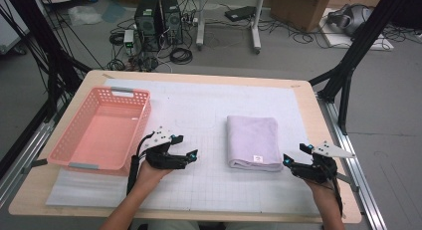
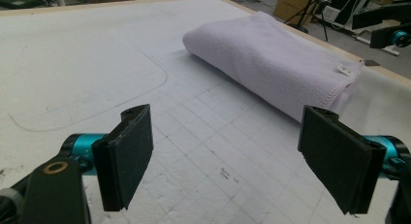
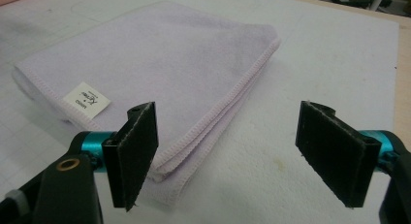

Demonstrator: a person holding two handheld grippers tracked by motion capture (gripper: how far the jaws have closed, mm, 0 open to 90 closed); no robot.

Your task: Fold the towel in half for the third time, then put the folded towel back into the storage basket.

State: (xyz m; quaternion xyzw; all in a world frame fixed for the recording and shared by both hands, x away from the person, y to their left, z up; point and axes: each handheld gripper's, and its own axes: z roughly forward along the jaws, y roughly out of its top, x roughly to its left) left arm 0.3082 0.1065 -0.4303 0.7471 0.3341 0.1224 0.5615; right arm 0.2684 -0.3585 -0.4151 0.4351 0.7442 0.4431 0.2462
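Observation:
A folded lilac towel (image 1: 252, 141) with a small white label lies on the white gridded mat, right of the table's middle. My left gripper (image 1: 185, 146) hovers to the towel's left, jaws wide and empty; in the left gripper view the towel (image 2: 271, 59) lies ahead and to the right, beyond the left gripper (image 2: 232, 156). My right gripper (image 1: 295, 154) sits at the towel's near right corner, open with nothing between its pads. In the right gripper view the towel (image 3: 160, 64) lies just past the right gripper (image 3: 228, 153), its stitched corner close to the left pad.
A pink plastic basket (image 1: 79, 138) with nothing visible inside stands at the table's left. The white mat (image 1: 199, 110) covers most of the wooden tabletop. Black frame legs rise at both sides, with cables, computers and boxes on the floor beyond.

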